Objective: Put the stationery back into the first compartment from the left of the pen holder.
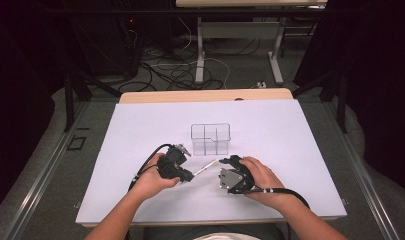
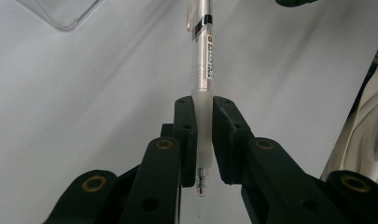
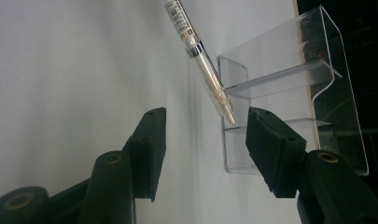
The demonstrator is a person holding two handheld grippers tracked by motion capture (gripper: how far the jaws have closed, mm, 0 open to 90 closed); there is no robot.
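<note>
My desk [image 1: 140, 200] has a big white sheet on top, with a wood edge at the far side. A clear plastic box [image 1: 210, 138] with little walls inside stands on it, near the middle.

Pen label: a white sticker with small black print runs along the clear pen [image 2: 203, 51] in the left gripper view; the print is too small to read.
Pen barcode: bars show on the same sticker [image 3: 179, 16] in the right gripper view; no digits legible.
Elsewhere: no readable text.
</note>
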